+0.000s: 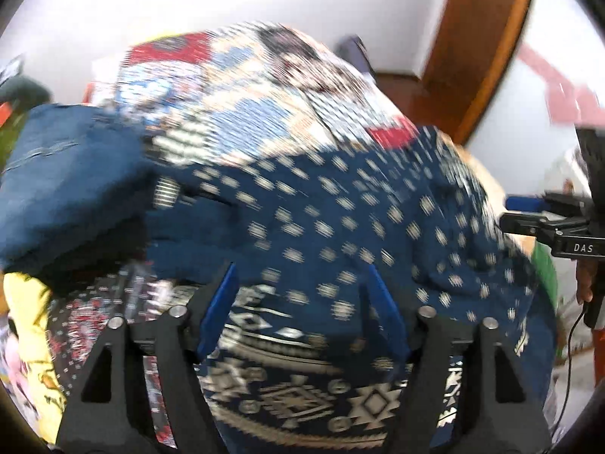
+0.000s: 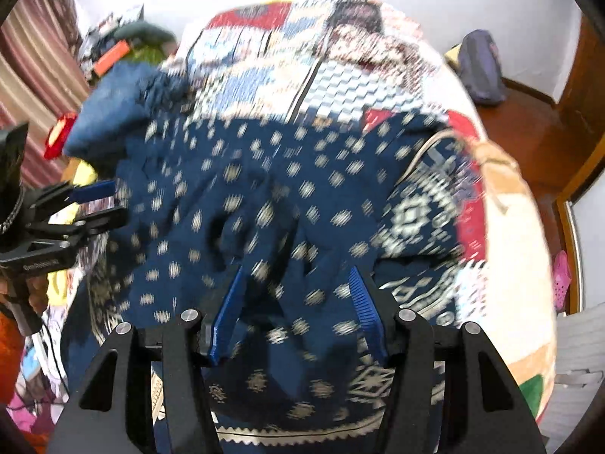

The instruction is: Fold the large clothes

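A large navy garment (image 1: 340, 204) with white diamond dots and a patterned border lies spread and rumpled across a patchwork quilt (image 1: 242, 113). Both views are motion-blurred. My left gripper (image 1: 302, 270) hovers over the garment's bordered edge with its jaws wide apart, and the blue pads (image 1: 221, 306) show bare faces. My right gripper (image 2: 297, 270) stands open above the dotted cloth (image 2: 242, 174), with a raised fold between its fingers but clear of the pads (image 2: 363, 310). Each gripper also shows in the other's view: the right gripper (image 1: 508, 213) at the edge, the left gripper (image 2: 119, 200) likewise.
A folded blue denim piece (image 1: 72, 189) rests on the quilt beside the garment. A yellow cloth (image 1: 26, 321) lies near the bed's edge. A purple bag (image 2: 482, 68) sits on the wooden floor by a brown door frame (image 1: 480, 38). A person's hand (image 2: 36, 295) holds the left gripper's handle.
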`<state>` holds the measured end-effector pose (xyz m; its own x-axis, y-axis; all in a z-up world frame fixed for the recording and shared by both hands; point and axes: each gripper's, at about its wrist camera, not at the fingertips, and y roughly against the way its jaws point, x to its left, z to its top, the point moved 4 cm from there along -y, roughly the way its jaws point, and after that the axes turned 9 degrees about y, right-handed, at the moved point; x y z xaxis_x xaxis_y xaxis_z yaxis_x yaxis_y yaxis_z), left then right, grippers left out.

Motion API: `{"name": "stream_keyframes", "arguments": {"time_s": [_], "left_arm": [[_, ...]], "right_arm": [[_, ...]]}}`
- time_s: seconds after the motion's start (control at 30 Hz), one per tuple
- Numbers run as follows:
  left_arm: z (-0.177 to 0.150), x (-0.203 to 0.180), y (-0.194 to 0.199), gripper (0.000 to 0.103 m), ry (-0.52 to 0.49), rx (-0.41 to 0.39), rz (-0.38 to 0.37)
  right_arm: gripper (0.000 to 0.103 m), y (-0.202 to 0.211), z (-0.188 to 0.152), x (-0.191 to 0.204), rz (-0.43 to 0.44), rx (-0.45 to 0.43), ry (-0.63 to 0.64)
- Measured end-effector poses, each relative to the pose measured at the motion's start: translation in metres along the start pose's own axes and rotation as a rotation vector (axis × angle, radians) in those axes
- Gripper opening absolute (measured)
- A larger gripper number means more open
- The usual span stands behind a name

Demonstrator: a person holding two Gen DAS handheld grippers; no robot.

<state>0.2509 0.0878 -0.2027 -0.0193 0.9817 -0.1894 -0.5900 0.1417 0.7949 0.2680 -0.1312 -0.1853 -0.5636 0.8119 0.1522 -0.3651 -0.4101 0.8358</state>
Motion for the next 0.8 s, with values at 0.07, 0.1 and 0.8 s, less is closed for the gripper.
{"name": "stream_keyframes", "arguments": {"time_s": [0.07, 0.1, 0.8], "left_arm": [[0.009, 0.022, 0.012, 0.076, 0.057, -0.039, 0.017], [0.013, 0.035, 0.017, 0.081, 0.09, -0.057, 0.028], [0.016, 0.14, -0.104, 0.084, 0.509, 0.126, -0.132]], "right_arm": [[0.053, 0.008, 0.003, -0.013, -0.017, -0.031, -0.03], [0.053, 0.011, 0.005, -0.021, -0.024, -0.047, -0.048], [0.053, -0.09, 0.008, -0.125, 0.037, 0.077, -0.358]]}}
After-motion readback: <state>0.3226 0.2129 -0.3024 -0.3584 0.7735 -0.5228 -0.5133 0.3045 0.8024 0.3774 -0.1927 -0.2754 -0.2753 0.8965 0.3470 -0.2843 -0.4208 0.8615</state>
